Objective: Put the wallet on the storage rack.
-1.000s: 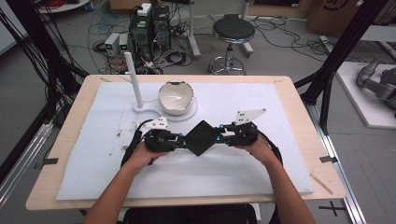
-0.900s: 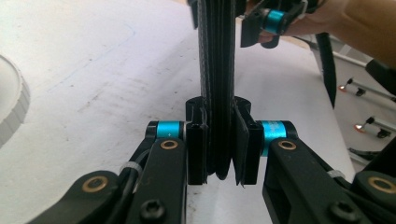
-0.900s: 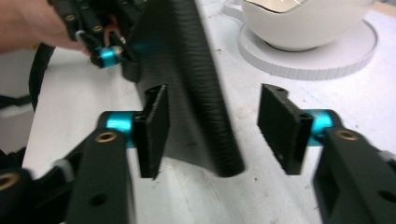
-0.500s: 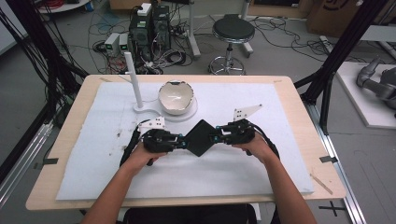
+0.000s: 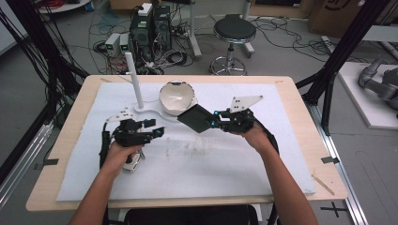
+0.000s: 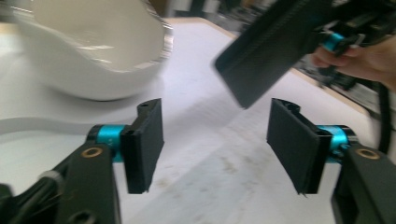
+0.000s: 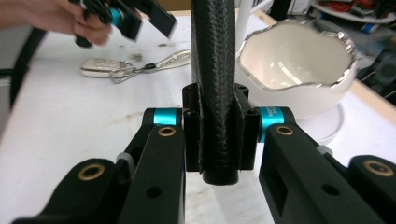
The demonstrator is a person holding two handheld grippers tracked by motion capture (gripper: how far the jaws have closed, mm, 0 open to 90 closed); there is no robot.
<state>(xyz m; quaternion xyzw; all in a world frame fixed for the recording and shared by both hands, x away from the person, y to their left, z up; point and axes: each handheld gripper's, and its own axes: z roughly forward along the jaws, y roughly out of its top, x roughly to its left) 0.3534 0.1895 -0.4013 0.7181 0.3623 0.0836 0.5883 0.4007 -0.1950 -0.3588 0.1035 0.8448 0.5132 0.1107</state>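
Observation:
A flat black textured wallet (image 5: 196, 118) hangs above the mat just right of the white bowl (image 5: 176, 97). My right gripper (image 5: 212, 121) is shut on its edge. In the right gripper view the wallet (image 7: 214, 56) stands edge-on, clamped between the pads of that gripper (image 7: 218, 135). My left gripper (image 5: 157, 129) is to the left, open and holding nothing. Its own view shows the jaws of the left gripper (image 6: 215, 144) wide apart, with the wallet (image 6: 271, 51) farther off and above them.
The bowl (image 7: 299, 70) has a silver rim and sits on a white base with an upright white post (image 5: 134, 79). A car key fob (image 5: 132, 161) with a ring lies on the mat under my left hand. A white mat (image 5: 225, 168) covers the wooden table.
Both grippers held the wallet between them at the table's middle. Now the left has let go and drawn back left, and the right has carried the wallet up toward the bowl.

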